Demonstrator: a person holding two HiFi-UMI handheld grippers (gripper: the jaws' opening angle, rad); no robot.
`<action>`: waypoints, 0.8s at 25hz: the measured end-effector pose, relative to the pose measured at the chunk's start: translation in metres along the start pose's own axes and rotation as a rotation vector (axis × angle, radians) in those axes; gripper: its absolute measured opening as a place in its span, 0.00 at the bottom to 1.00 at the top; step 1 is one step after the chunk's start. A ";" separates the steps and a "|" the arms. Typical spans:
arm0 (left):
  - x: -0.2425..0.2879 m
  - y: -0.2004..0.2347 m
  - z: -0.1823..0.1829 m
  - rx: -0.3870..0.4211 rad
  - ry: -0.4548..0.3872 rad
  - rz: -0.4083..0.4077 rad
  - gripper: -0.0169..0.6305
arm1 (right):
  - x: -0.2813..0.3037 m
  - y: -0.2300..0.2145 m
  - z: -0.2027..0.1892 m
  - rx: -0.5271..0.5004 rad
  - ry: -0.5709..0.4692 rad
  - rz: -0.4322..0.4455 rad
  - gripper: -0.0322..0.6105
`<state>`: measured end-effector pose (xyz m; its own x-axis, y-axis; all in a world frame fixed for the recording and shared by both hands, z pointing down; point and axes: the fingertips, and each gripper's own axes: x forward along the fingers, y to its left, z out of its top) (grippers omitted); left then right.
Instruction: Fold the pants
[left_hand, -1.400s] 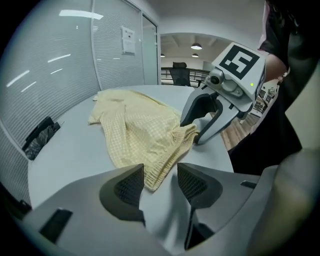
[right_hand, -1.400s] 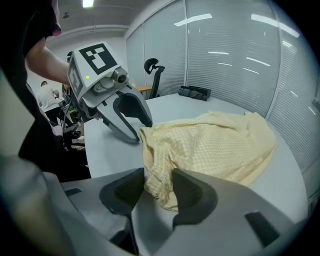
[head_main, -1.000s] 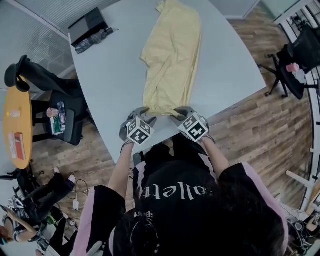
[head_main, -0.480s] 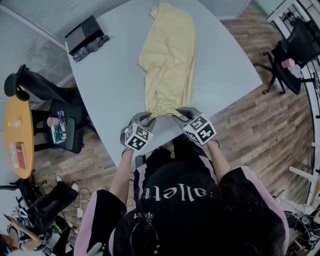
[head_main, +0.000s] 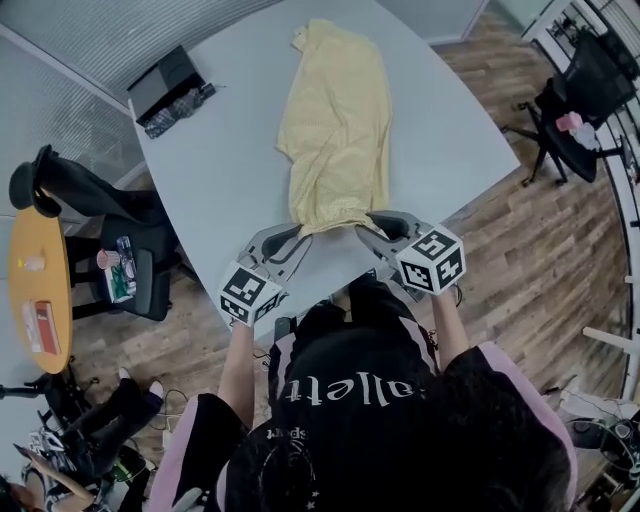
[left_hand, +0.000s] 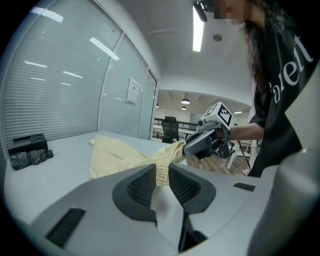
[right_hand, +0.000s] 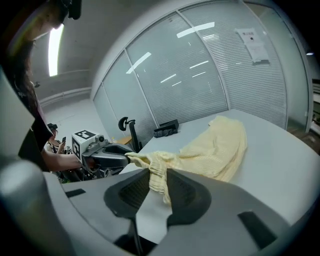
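Pants (head_main: 335, 130), pale yellow, lie lengthwise on the grey table (head_main: 220, 190), running from its far end to the near edge in front of me. I hold the near end, which looks like the gathered waistband, raised off the surface at its two corners, probably so I can carry it toward the far end for a fold. My left gripper (head_main: 290, 237) has just been closing and now pinches cloth between its jaws. My right gripper (head_main: 375, 225) is clamped on the other corner. A black box (head_main: 165, 82) sits at the table's far left corner, well apart from the pants, so I judge the fold path unobstructed. A chair (head_main: 590, 85) stands on the floor, far right.
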<state>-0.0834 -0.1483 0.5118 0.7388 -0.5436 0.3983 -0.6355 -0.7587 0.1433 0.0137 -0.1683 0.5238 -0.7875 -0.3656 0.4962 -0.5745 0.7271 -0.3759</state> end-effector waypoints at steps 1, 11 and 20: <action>-0.003 -0.002 0.012 0.002 -0.038 -0.009 0.17 | -0.006 0.002 0.007 -0.003 -0.013 0.000 0.23; -0.015 -0.017 0.134 0.147 -0.275 -0.033 0.17 | -0.069 0.024 0.072 -0.042 -0.129 0.049 0.22; 0.025 0.017 0.179 0.254 -0.250 -0.002 0.17 | -0.075 -0.030 0.134 -0.194 -0.117 0.033 0.22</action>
<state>-0.0360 -0.2389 0.3620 0.7921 -0.5890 0.1600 -0.5809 -0.8080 -0.0986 0.0596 -0.2410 0.3928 -0.8320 -0.3964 0.3881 -0.5033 0.8336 -0.2277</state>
